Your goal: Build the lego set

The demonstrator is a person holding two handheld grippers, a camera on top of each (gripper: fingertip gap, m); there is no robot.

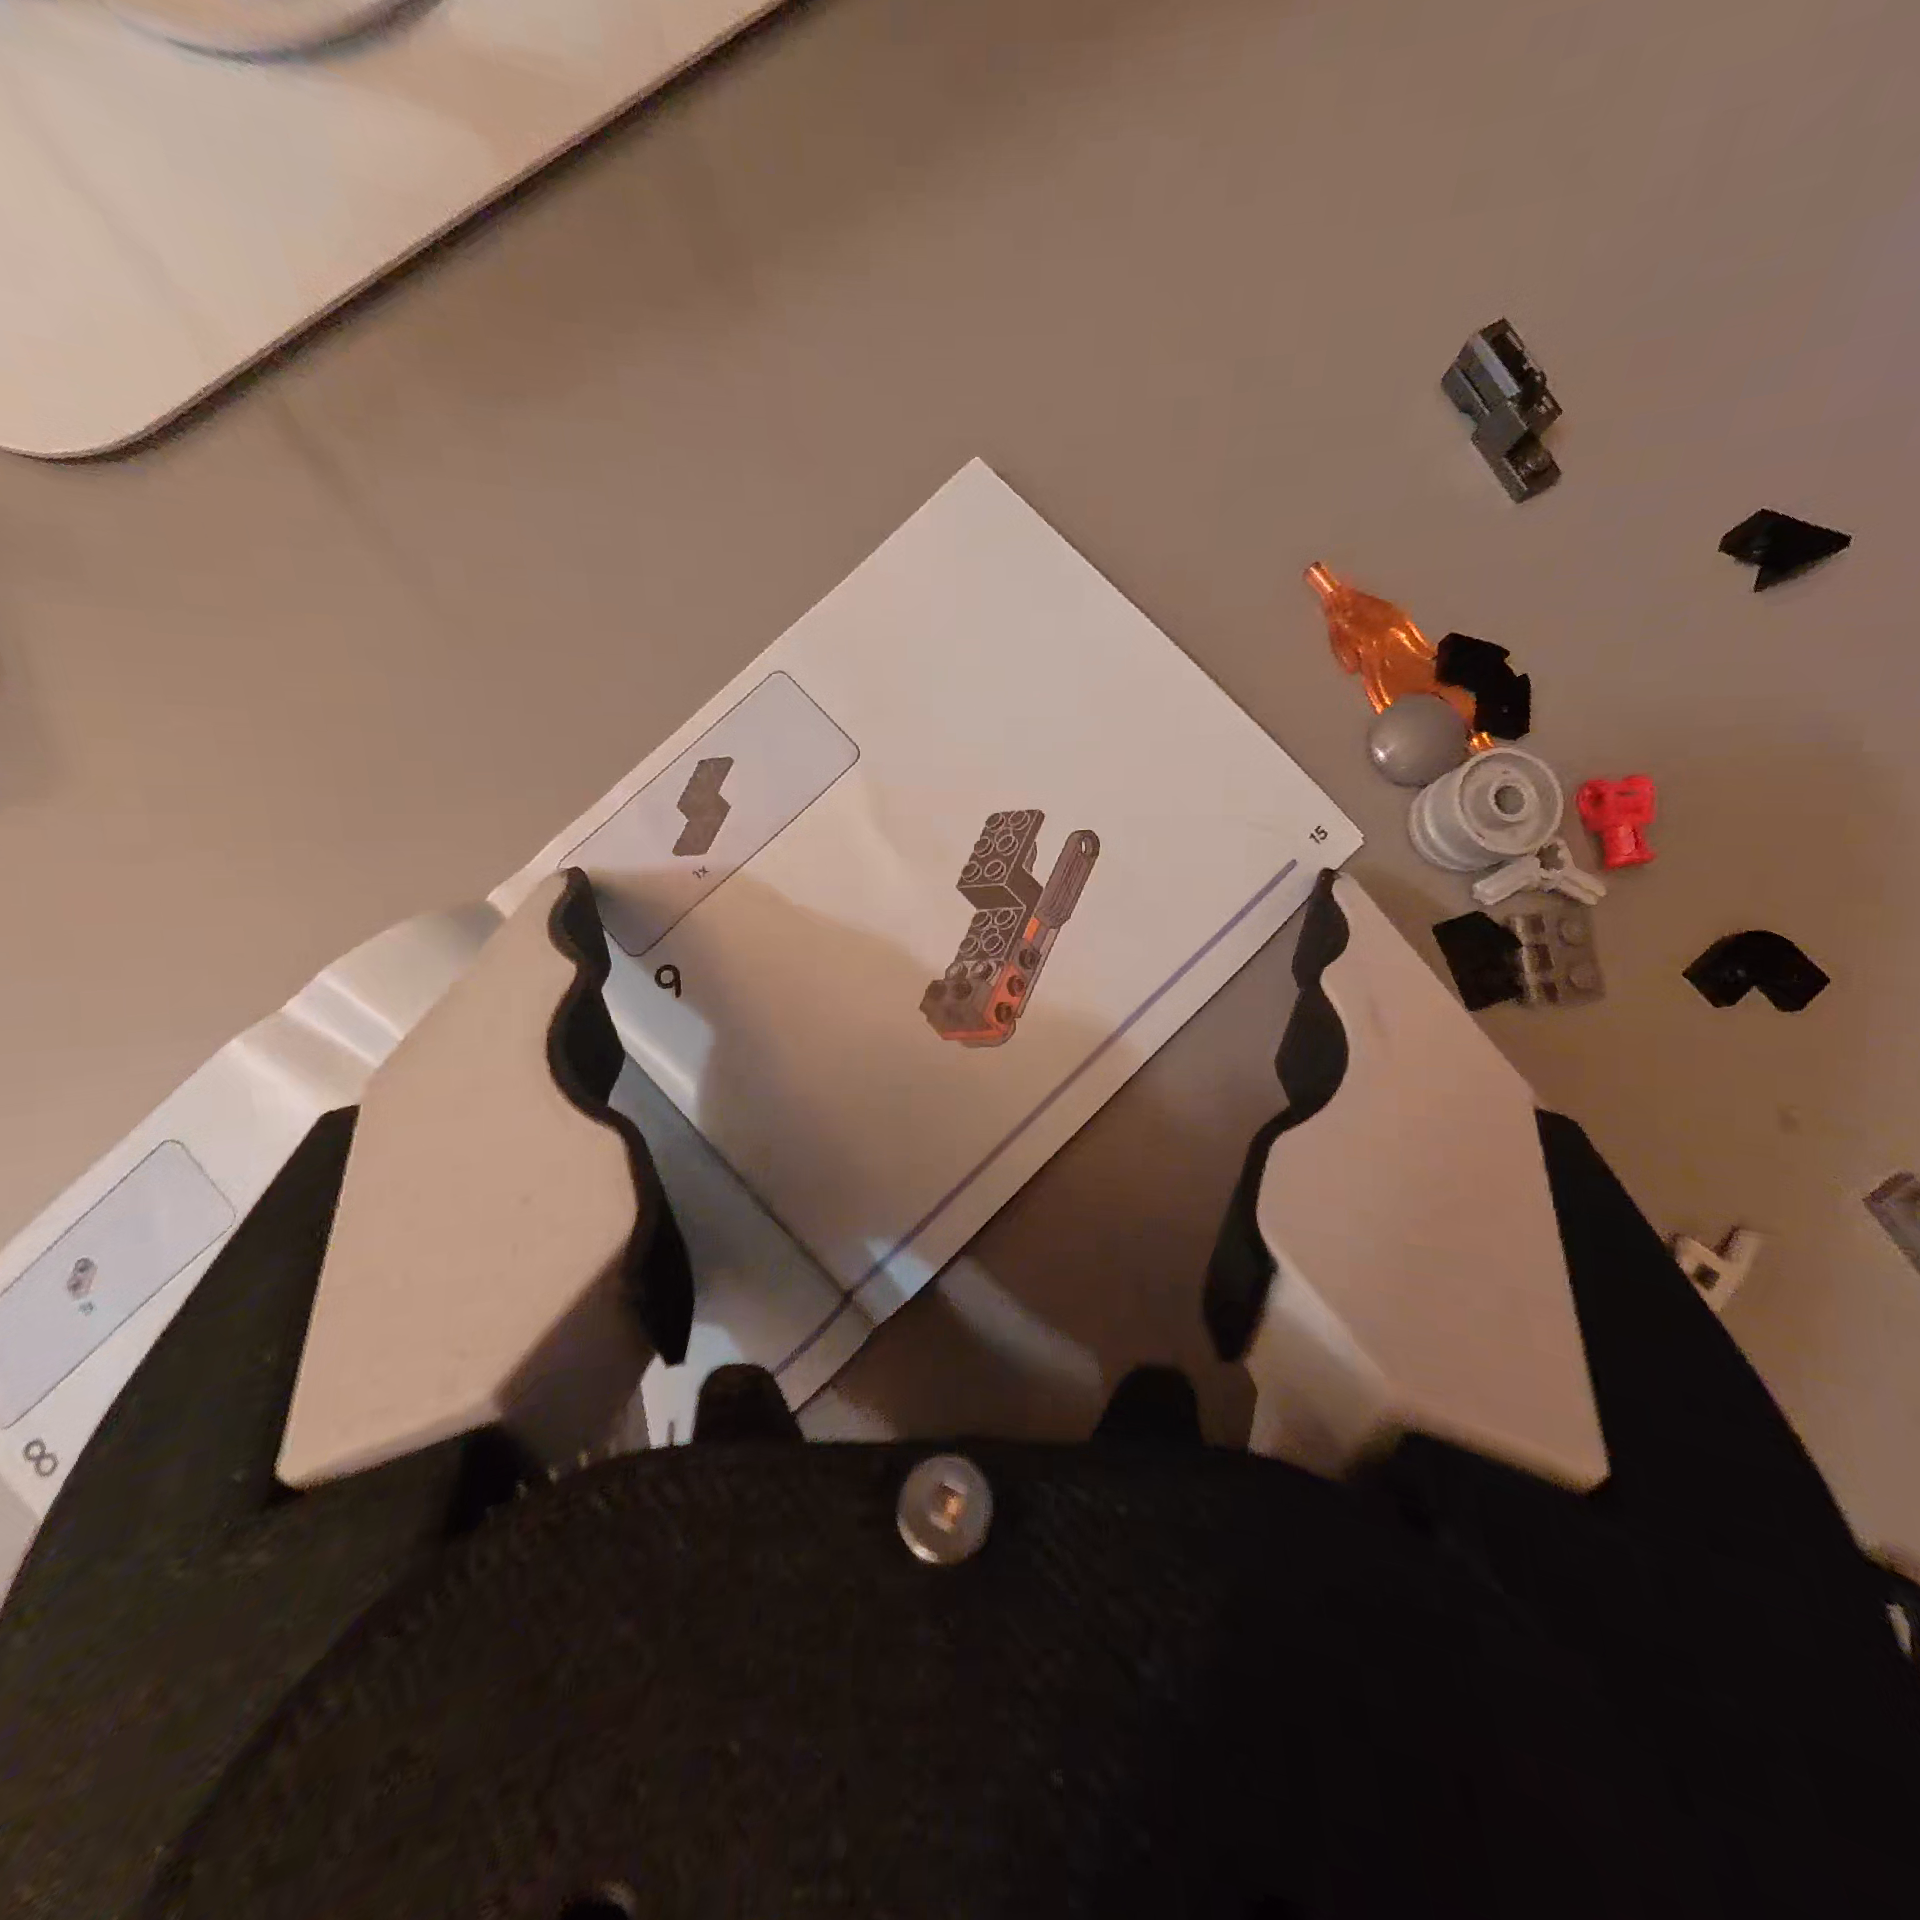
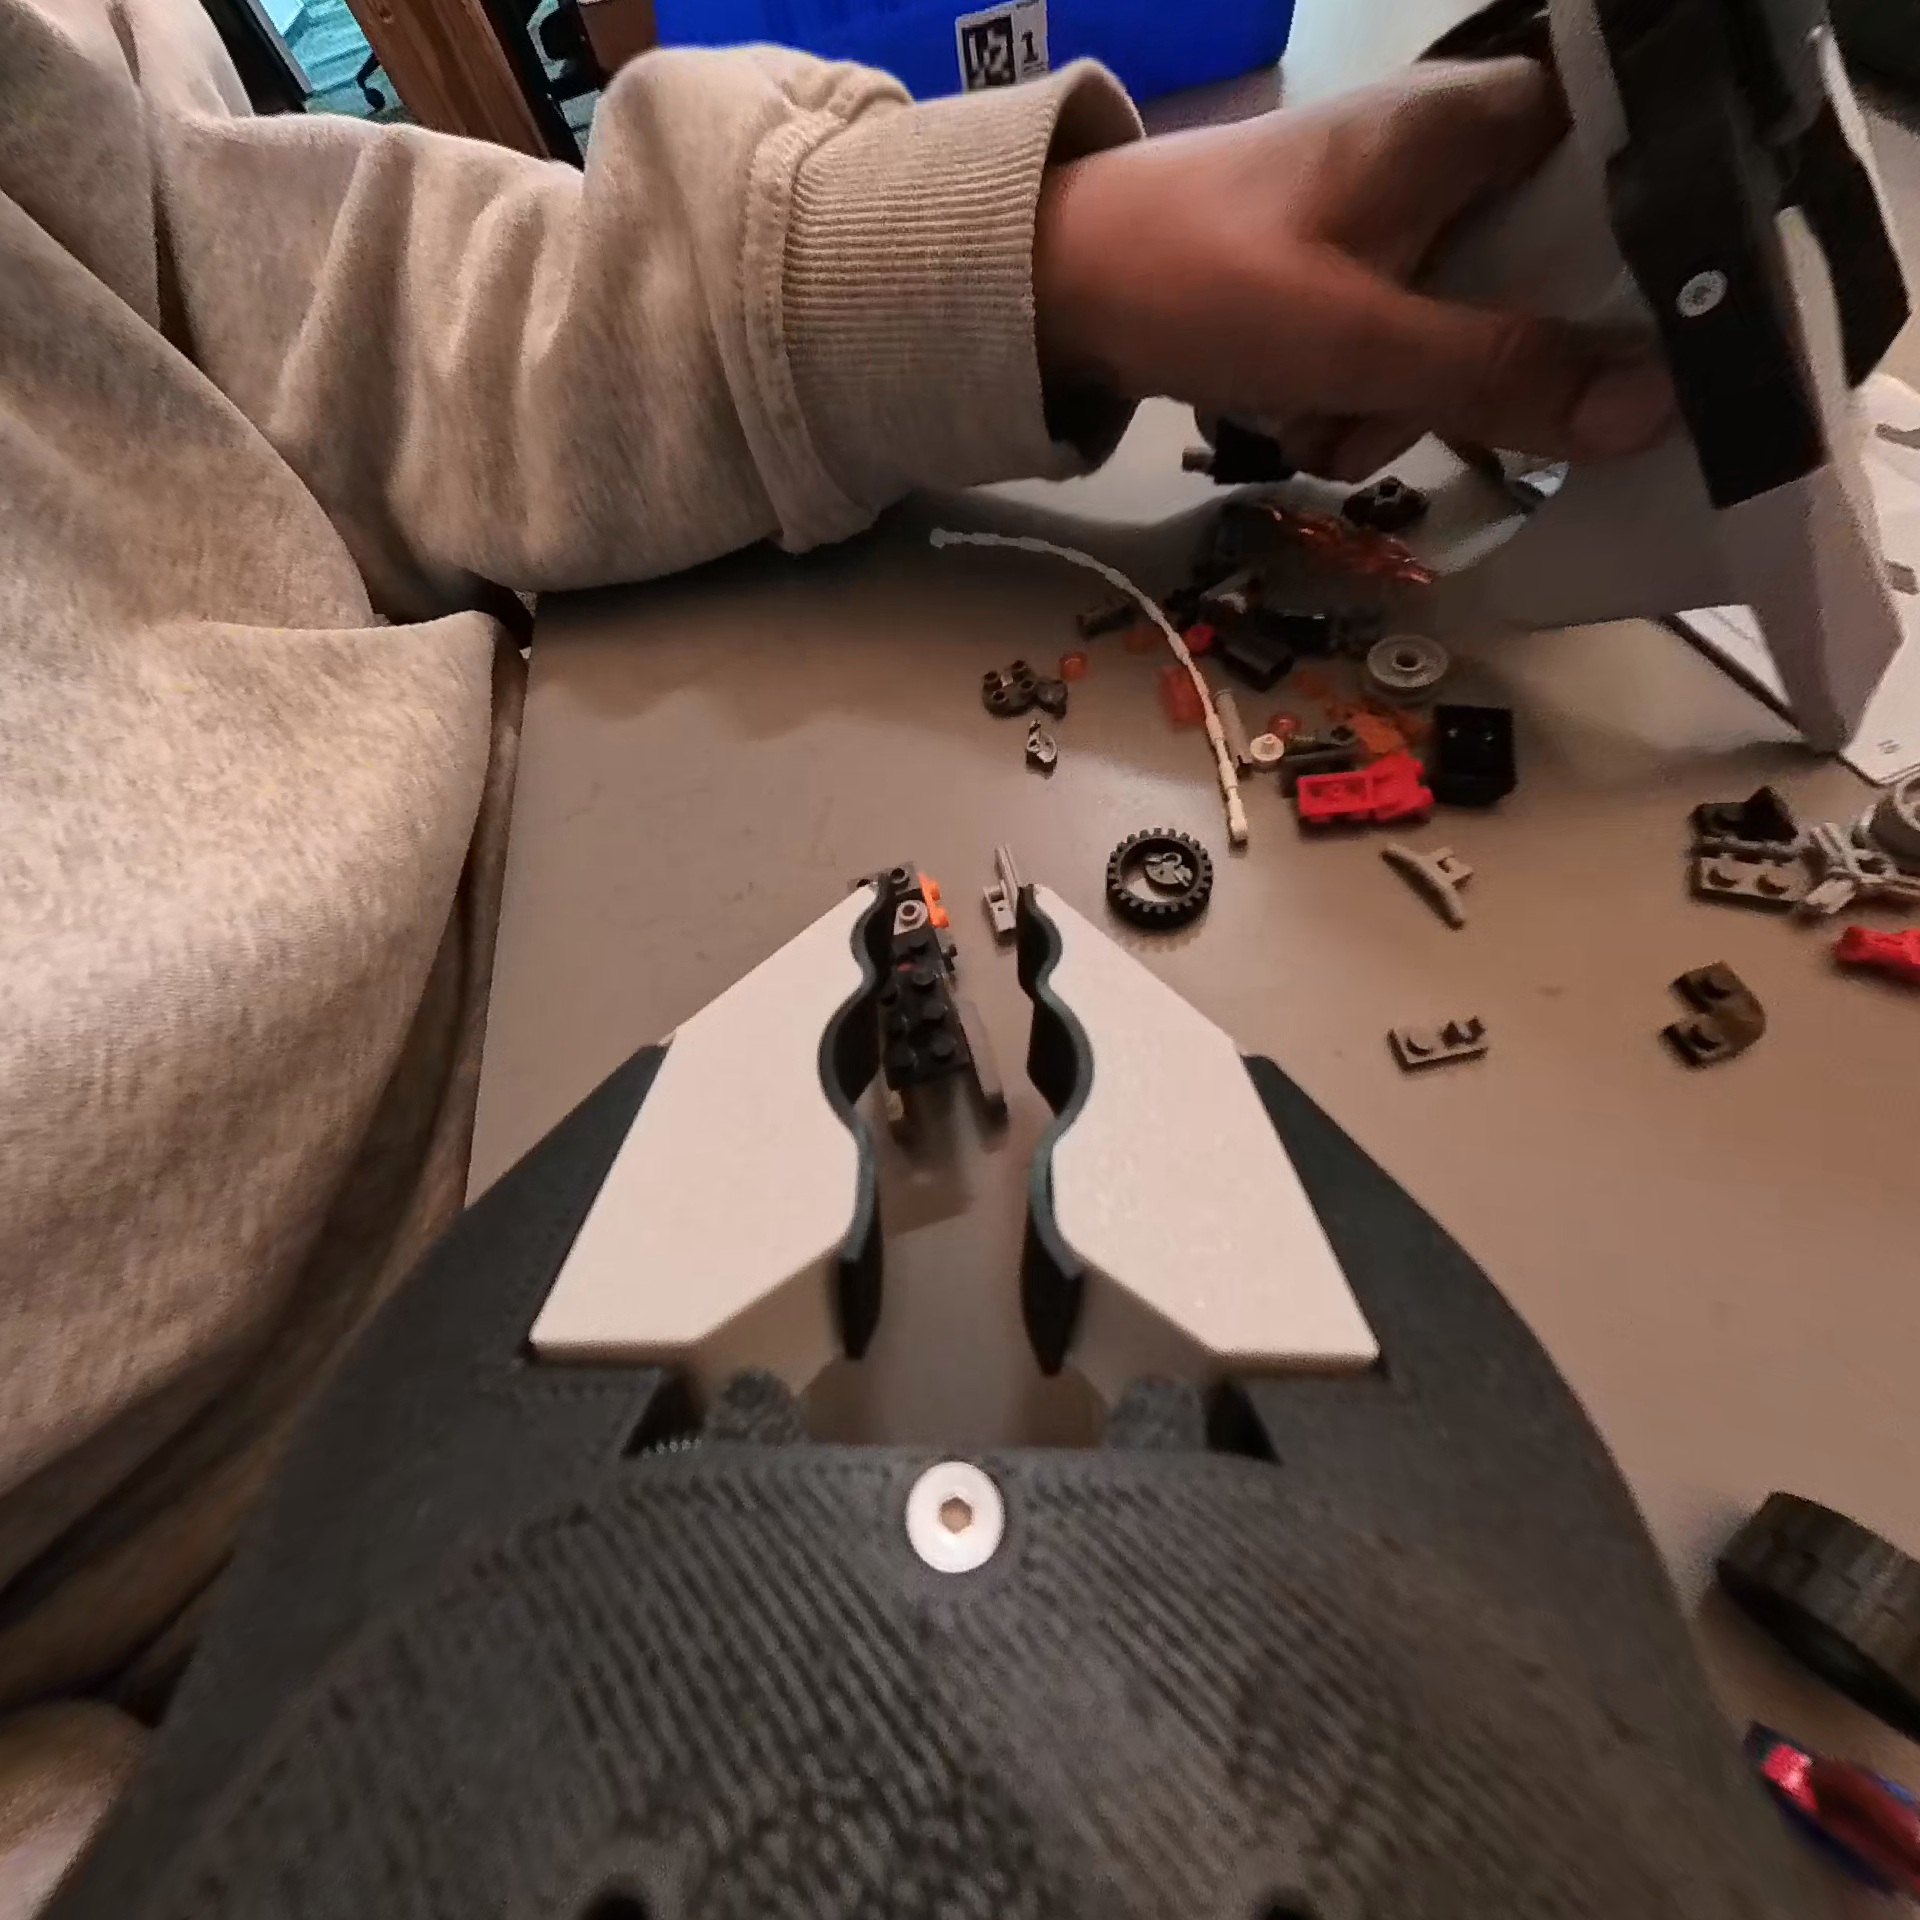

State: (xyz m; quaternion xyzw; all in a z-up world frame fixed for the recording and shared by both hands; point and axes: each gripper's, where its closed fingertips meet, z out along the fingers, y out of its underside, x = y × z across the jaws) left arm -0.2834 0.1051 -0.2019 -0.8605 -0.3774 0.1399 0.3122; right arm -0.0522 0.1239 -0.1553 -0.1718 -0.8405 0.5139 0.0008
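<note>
Subassembly (image 2: 925, 997), small black brick stack with orange bit, sits on the table between my right gripper's (image 2: 951, 904) fingers, jaws slightly apart, apparently not clamping it. I judge it light, rigid, smooth, likely to pop apart if squeezed across joints; I'd pinch the long flat sides. Left gripper (image 1: 945, 883) spread wide, empty, over instruction booklet (image 1: 1039, 727). Loose parts (image 2: 1340, 717) scattered beyond.

Left claw (image 1: 945, 883): black, coarse-textured printed body with one silver screw at its centre; two pale wedge fingers (image 1: 488, 1122) lined with wavy black pads; right claw (image 2: 940, 899) built alike, its ridged black body bearing a white washer and screw; the person wears a beige sweatshirt sleeve (image 2: 644, 312) with a ribbed cuff.
</note>
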